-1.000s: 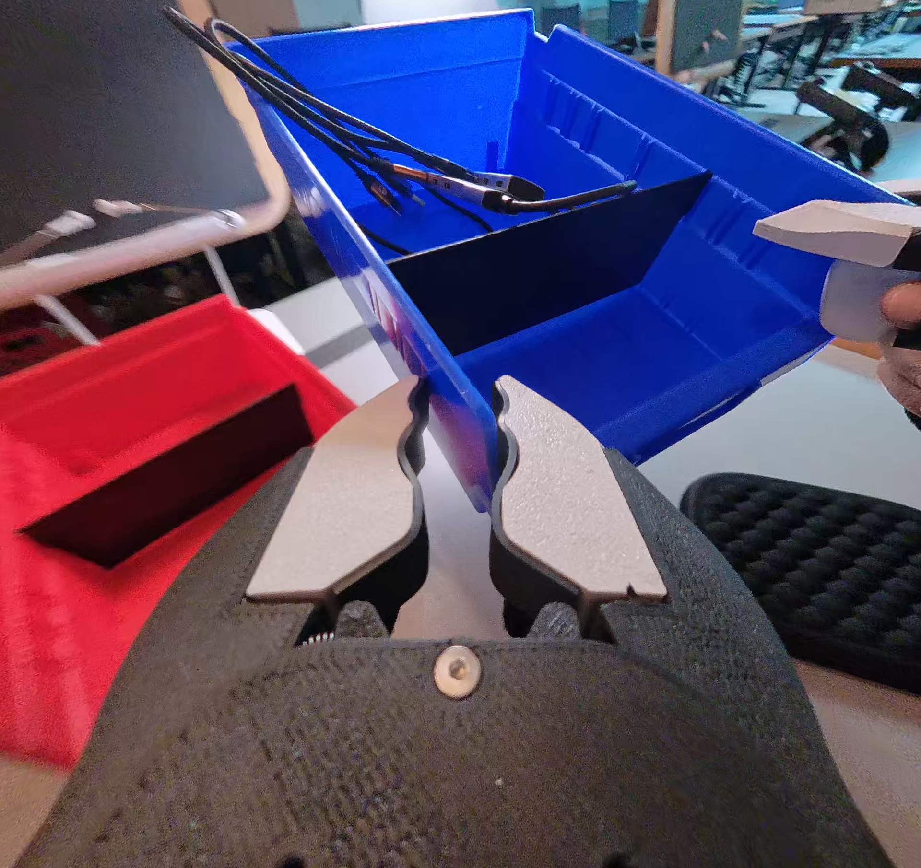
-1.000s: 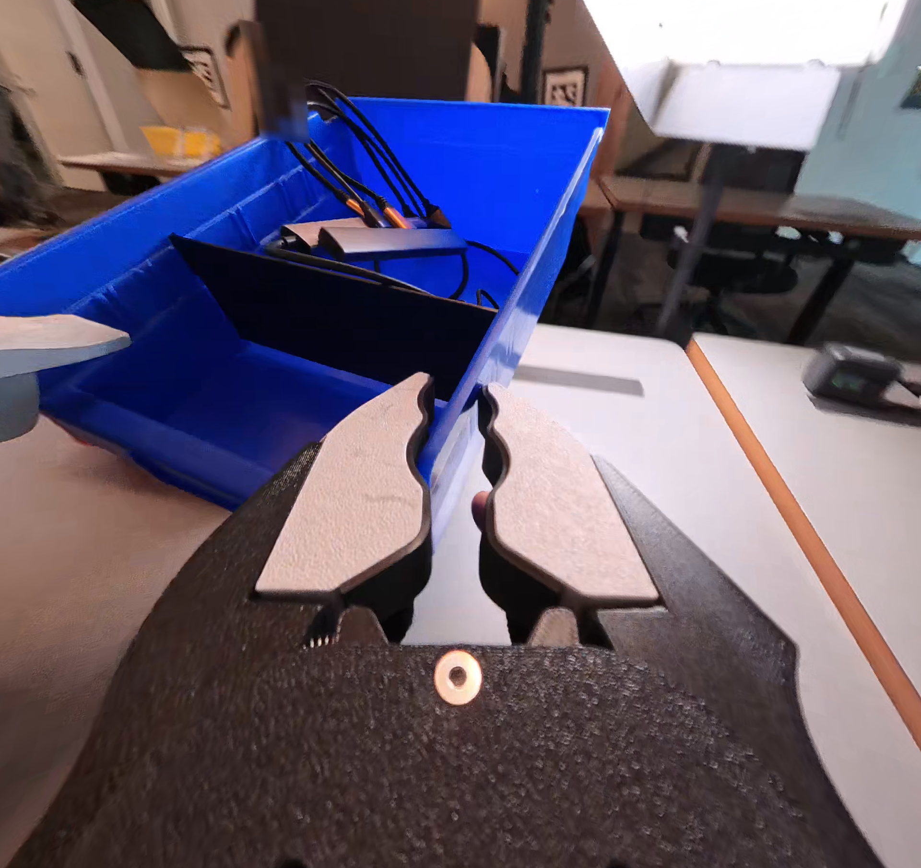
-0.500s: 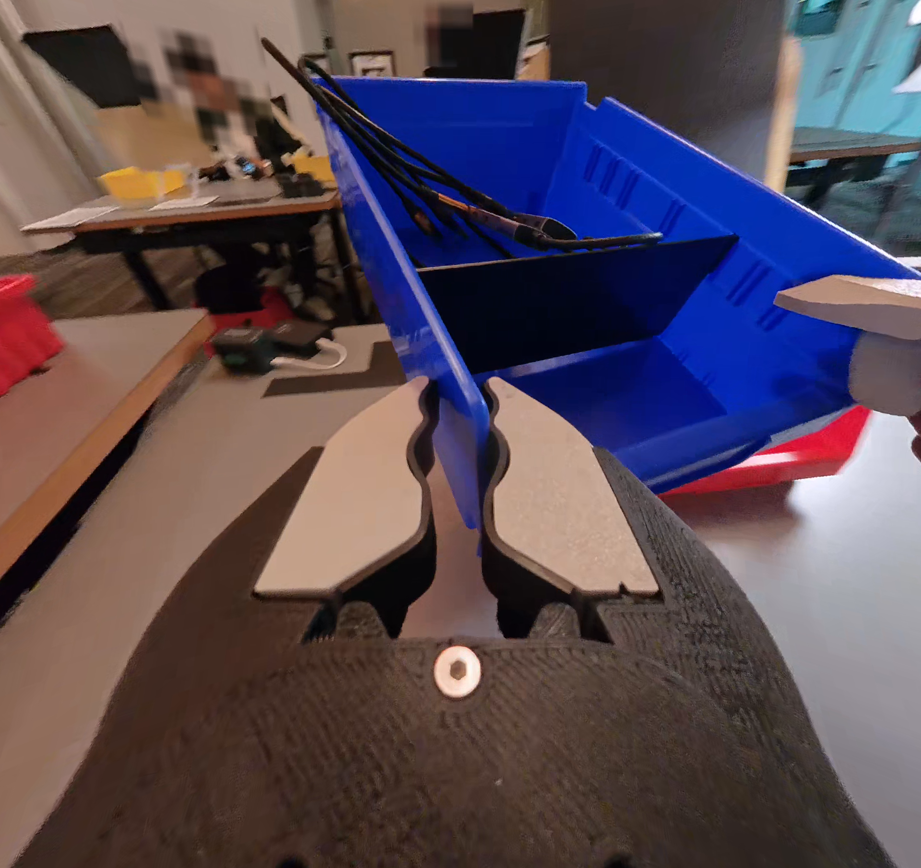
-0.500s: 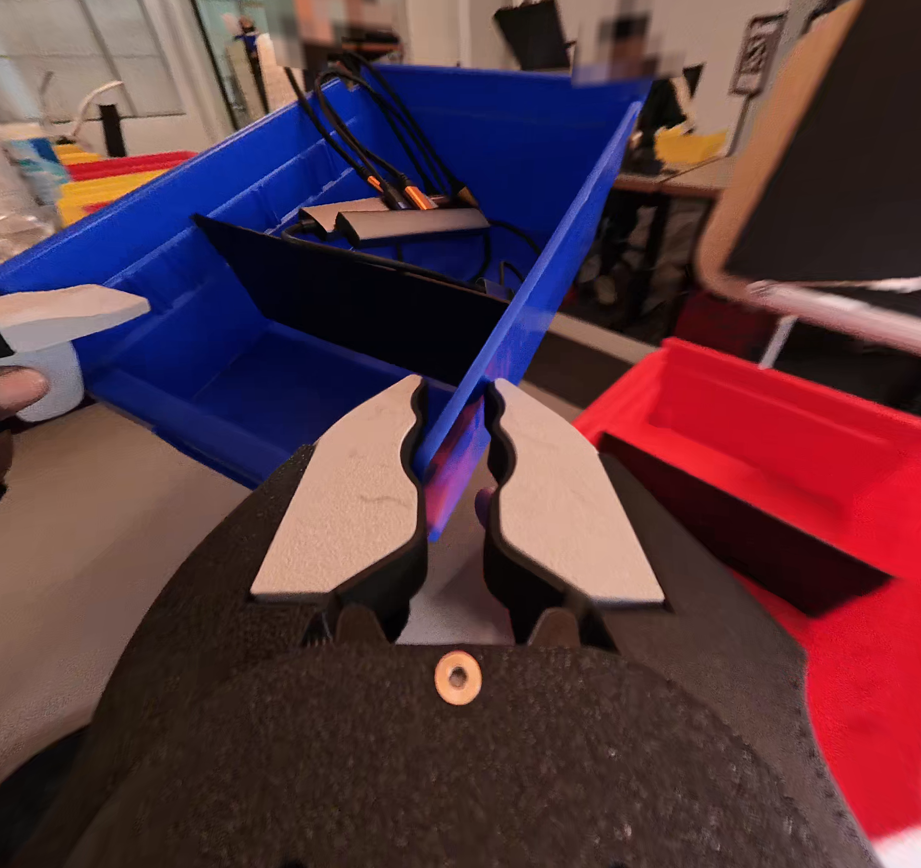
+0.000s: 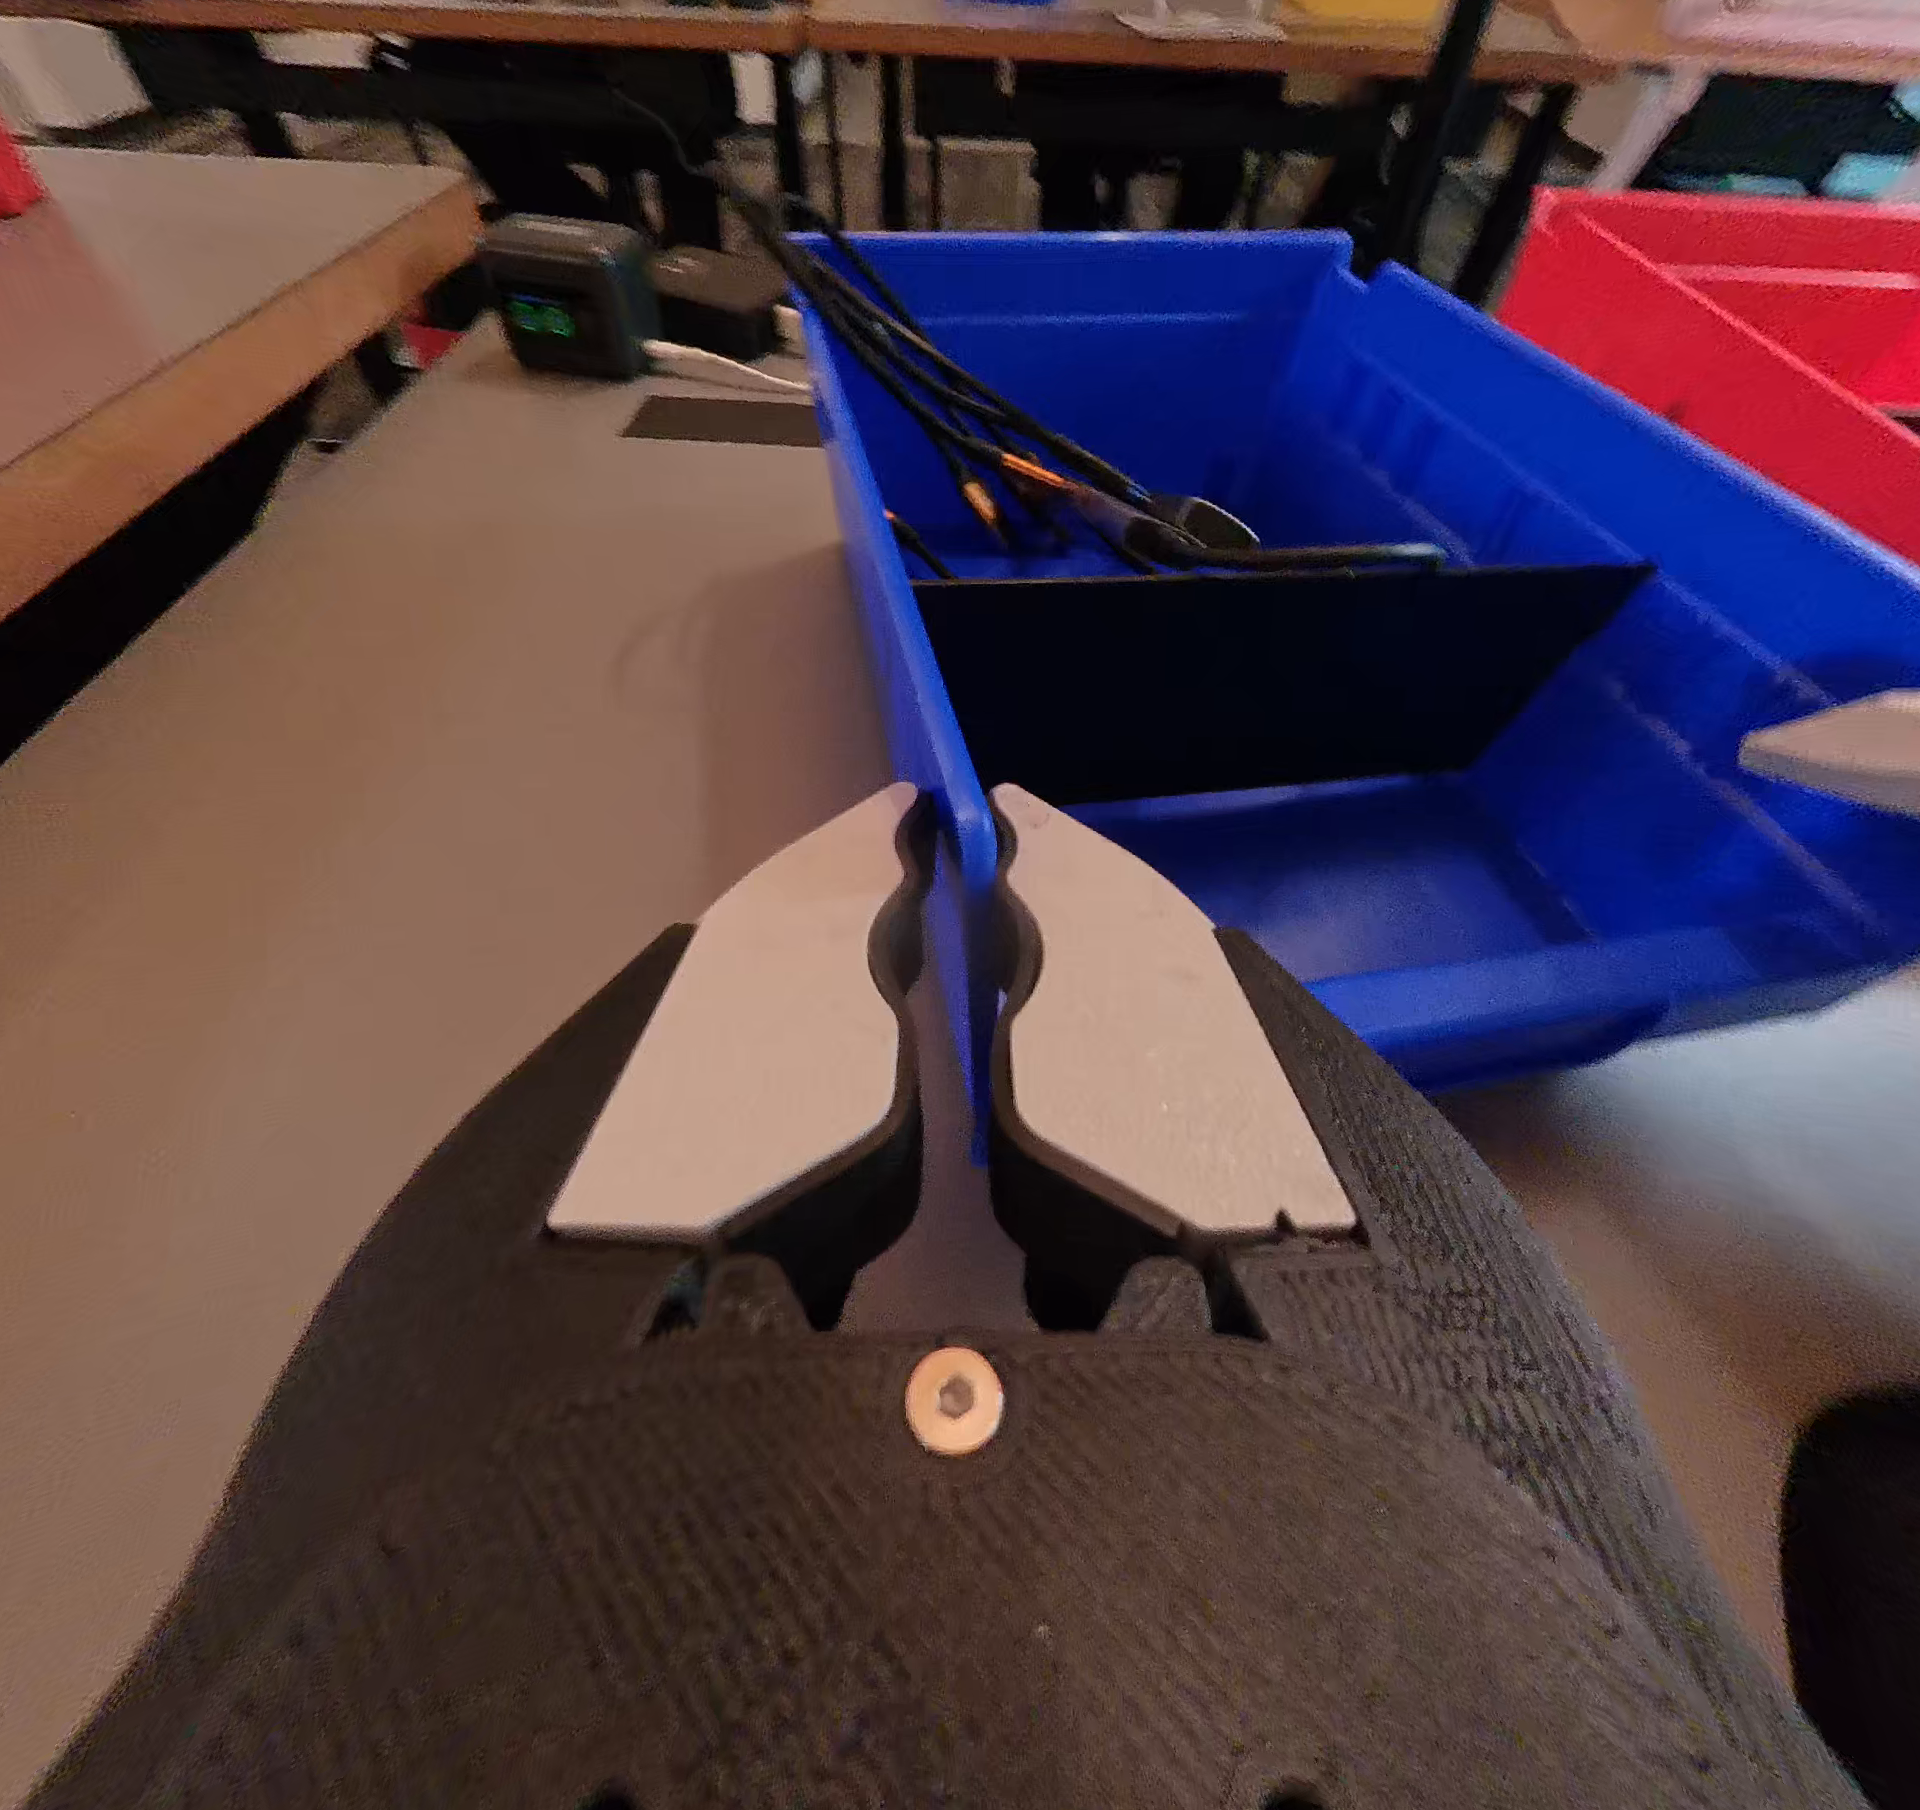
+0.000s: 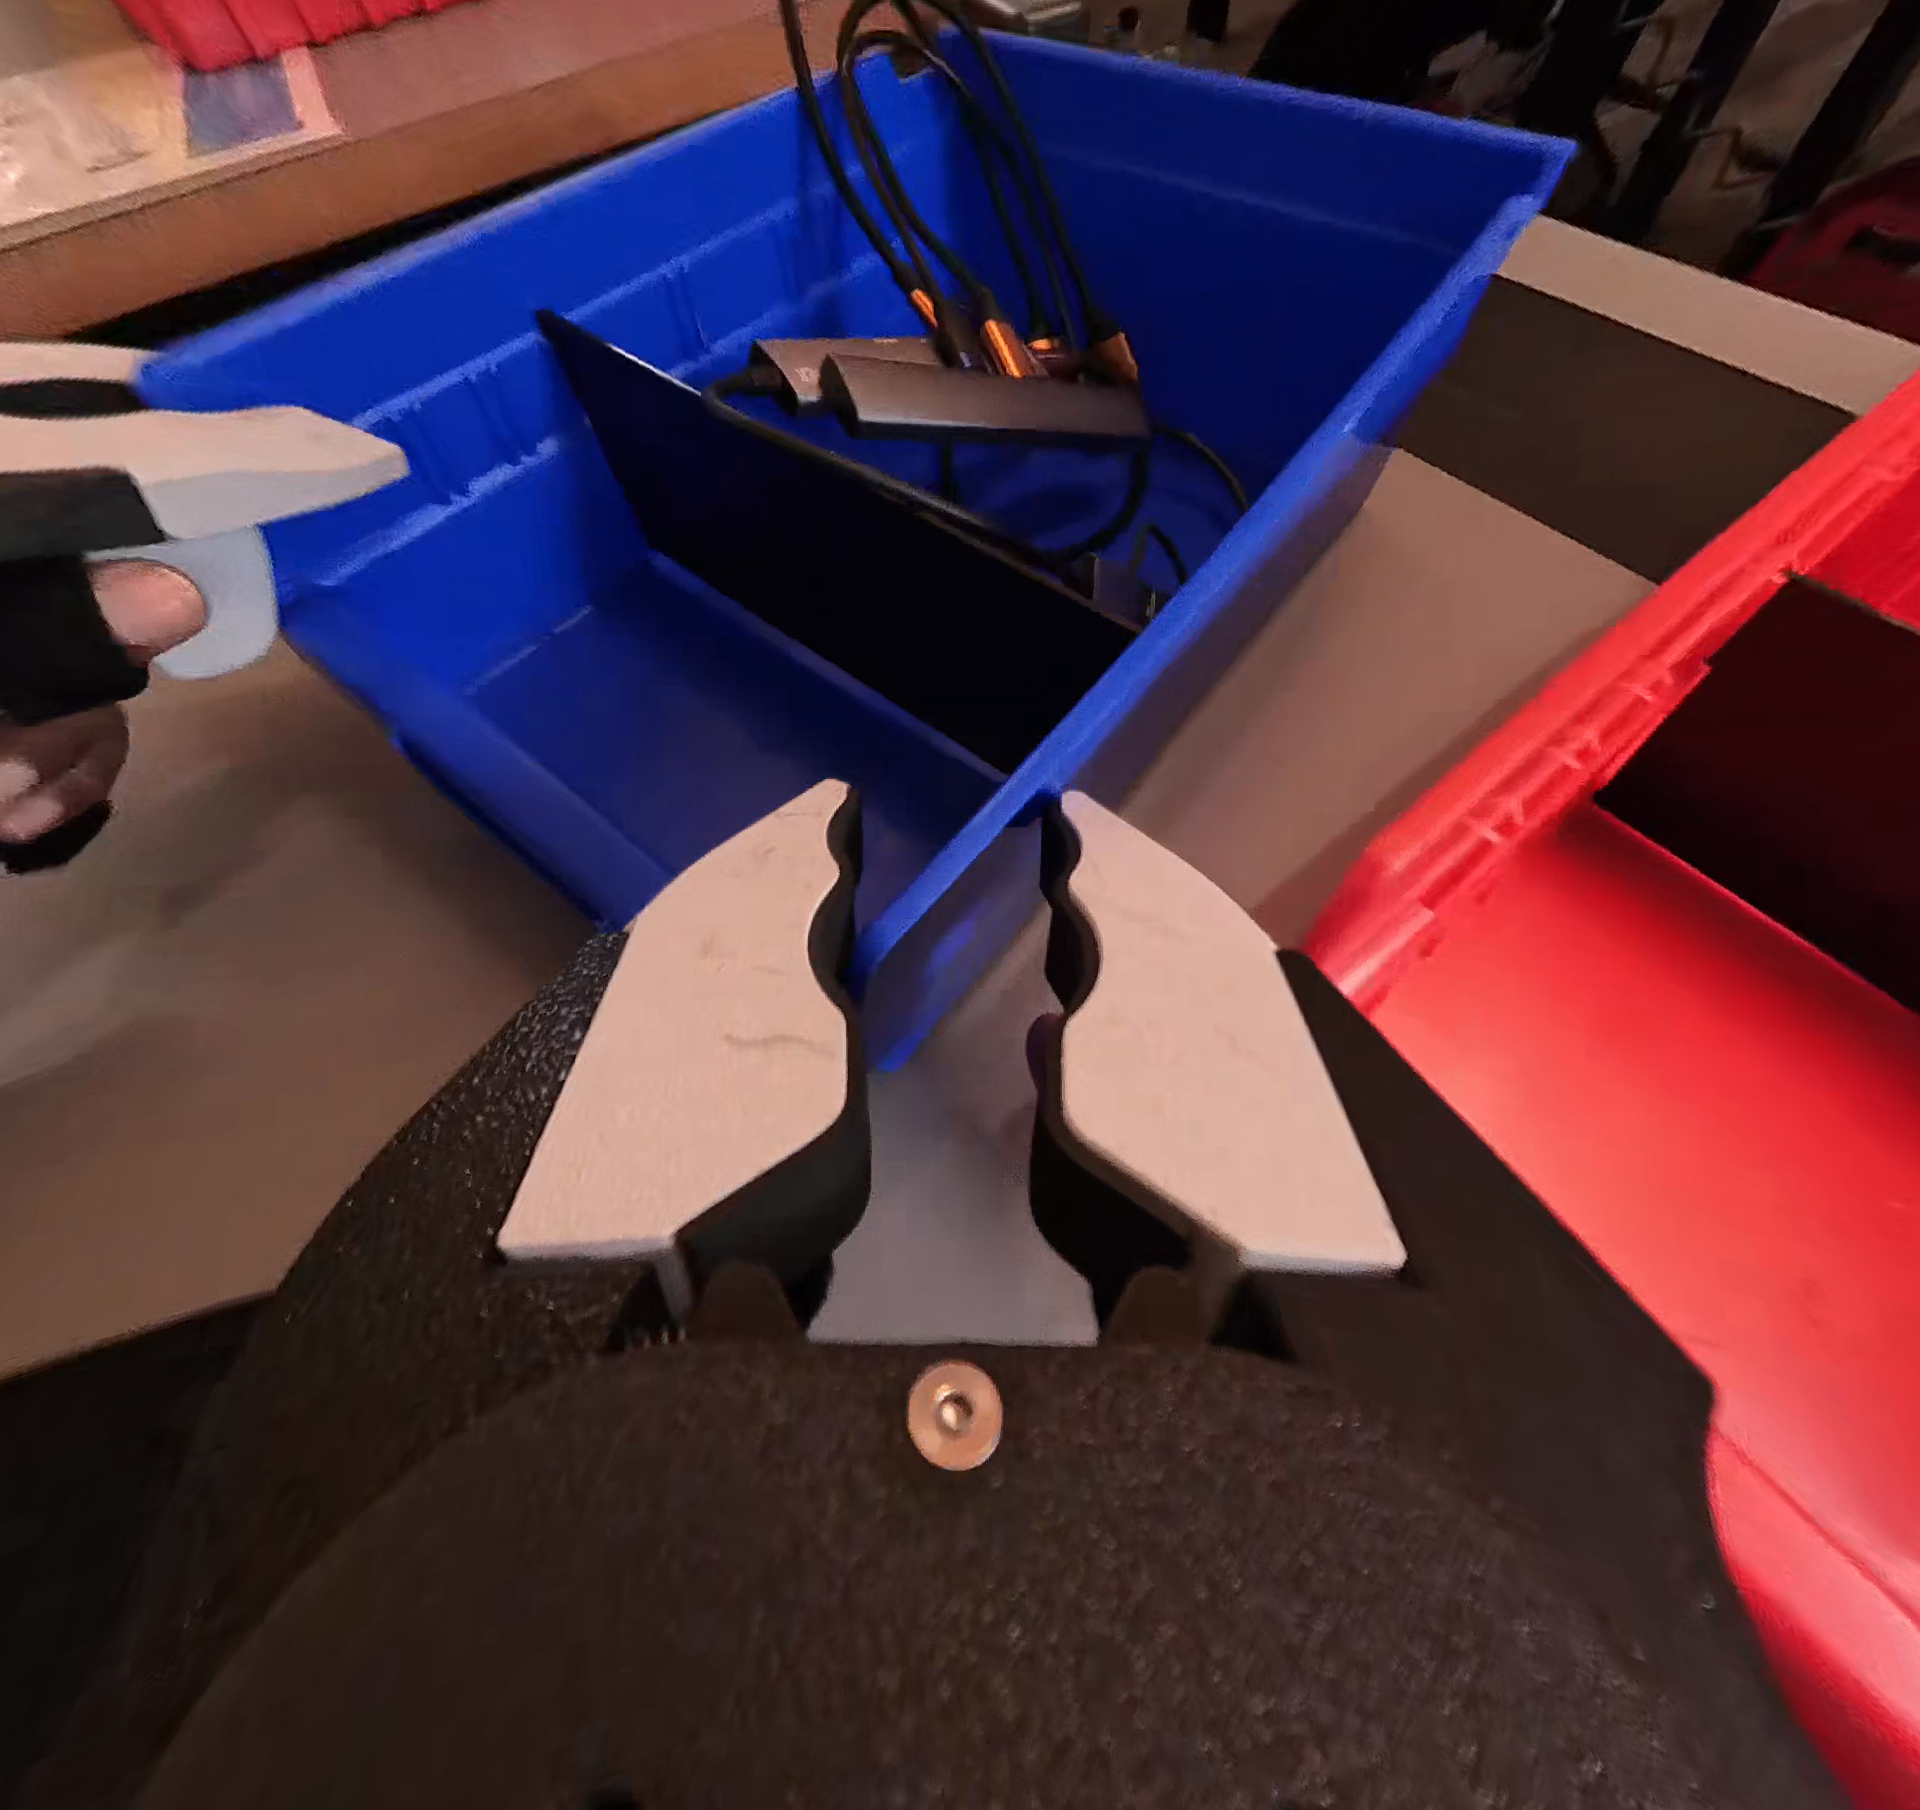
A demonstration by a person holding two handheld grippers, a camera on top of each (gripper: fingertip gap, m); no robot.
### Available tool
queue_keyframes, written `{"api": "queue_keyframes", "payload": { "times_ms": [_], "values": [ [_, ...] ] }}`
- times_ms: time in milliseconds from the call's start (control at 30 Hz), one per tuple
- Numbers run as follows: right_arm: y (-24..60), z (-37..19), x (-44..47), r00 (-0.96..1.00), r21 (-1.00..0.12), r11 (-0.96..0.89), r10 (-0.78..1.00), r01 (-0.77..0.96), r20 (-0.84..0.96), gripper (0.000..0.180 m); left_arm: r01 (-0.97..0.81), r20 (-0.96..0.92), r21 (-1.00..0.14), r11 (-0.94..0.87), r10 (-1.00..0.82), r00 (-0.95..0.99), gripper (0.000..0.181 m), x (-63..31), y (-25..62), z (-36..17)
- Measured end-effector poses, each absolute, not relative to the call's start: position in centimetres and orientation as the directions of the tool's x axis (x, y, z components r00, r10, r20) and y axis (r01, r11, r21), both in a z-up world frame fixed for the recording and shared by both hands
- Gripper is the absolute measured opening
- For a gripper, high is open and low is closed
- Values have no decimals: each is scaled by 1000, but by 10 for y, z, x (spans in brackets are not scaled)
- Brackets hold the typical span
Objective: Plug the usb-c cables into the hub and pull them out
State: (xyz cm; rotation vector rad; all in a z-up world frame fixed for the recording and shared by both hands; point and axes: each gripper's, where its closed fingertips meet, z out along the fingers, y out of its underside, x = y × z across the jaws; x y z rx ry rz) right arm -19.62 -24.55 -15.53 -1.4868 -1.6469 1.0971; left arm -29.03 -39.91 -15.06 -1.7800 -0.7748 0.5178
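A blue bin [image 5: 1558,472] sits on the grey table with a black divider [image 5: 1226,680] across it. Its far compartment holds black USB-C cables [image 5: 935,389] that loop up over the rim. In the right wrist view the cables [image 6: 914,150] run with orange-collared plugs into a dark grey hub [image 6: 987,404]. My left gripper [image 5: 956,804] is shut on the bin's left wall. My right gripper [image 6: 951,804] straddles the bin's [image 6: 1299,233] right wall near its front corner, jaws parted wider than the wall. The near compartment is empty.
A red bin [image 6: 1558,1033] with a dark divider stands close against the blue bin's right side. A black device with a green light [image 5: 566,306] lies on the table behind the bin. A black pad [image 5: 1860,1552] is at the near right. Other desks stand farther back. My right fingertips sit around 20 cm from my left ones.
The blue bin swung round and came down from a tilted, lifted pose onto the table beside the red bin. My right jaws have widened on the wall. My left grip is unchanged.
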Motion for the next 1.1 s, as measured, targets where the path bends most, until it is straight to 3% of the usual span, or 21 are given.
{"api": "queue_keyframes", "payload": {
  "times_ms": [100,200,267,367,467,567,633,833,1100],
  "values": [
    [-245,-146,-161,-273,-872,61,958,485,-85,34,212,-13,-943,-257,665,747,20,-285,-396,-141],
    [-224,-134,-117,-385,-840,266,920,473,75,35,67,-166,-940,-336,616,770,35,-273,-401,-110],
    [-196,-137,-98,-429,-760,429,876,488,220,37,-5,-239,-899,-439,479,845,39,-249,-387,-101],
    [-148,-161,-90,-474,-559,612,790,560,389,47,-97,-258,-782,-616,179,949,47,-206,-357,-119],
    [-127,-188,-96,-530,-411,682,730,605,432,52,-205,-269,-611,-765,-43,962,56,-190,-335,-158],
    [-116,-213,-106,-562,-308,706,700,638,440,44,-286,-271,-407,-868,-184,945,48,-195,-328,-196],
    [-109,-220,-108,-561,-270,713,685,647,465,32,-325,-249,-340,-883,-249,936,42,-193,-320,-211],
    [-101,-218,-66,-532,-273,688,705,672,468,30,-398,-314,-332,-855,-297,902,28,-190,-293,-215],
    [-41,-218,27,-390,-285,564,782,775,486,30,-377,-293,-412,-830,-271,917,27,-188,-277,-216]
  ]
}}
